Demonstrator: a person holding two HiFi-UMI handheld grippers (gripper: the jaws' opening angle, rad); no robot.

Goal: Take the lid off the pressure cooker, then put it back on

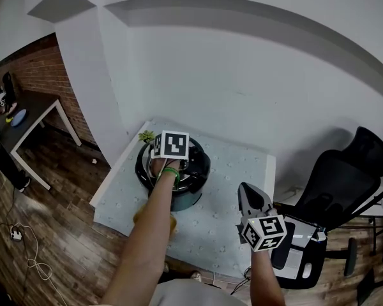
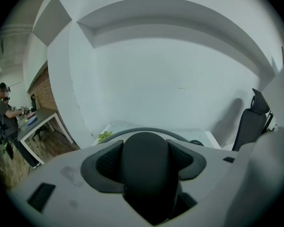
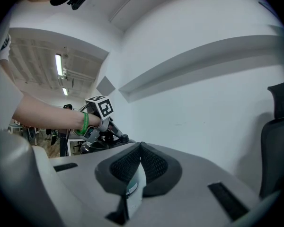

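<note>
The black pressure cooker (image 1: 190, 185) stands on a table with a pale patterned cloth (image 1: 230, 171). My left gripper (image 1: 172, 164) hangs over the cooker's top, under its marker cube. In the left gripper view my left gripper (image 2: 146, 150) is shut on the lid's black handle (image 2: 146, 174), with a dark pad (image 2: 109, 162) on each side. The lid's rim (image 2: 146, 130) curves behind the handle. I cannot tell whether the lid rests on the pot. My right gripper (image 1: 247, 193) hovers right of the cooker. My right gripper (image 3: 140, 157) is shut and holds nothing. The cooker (image 3: 104, 143) shows at the left of the right gripper view.
A black office chair (image 1: 345, 177) stands right of the table. A small green plant (image 1: 145, 136) sits at the table's back left corner. A yellowish thing (image 1: 140, 218) peeks from under my left arm. A dark desk (image 1: 32, 116) and a person (image 2: 2, 110) are far left.
</note>
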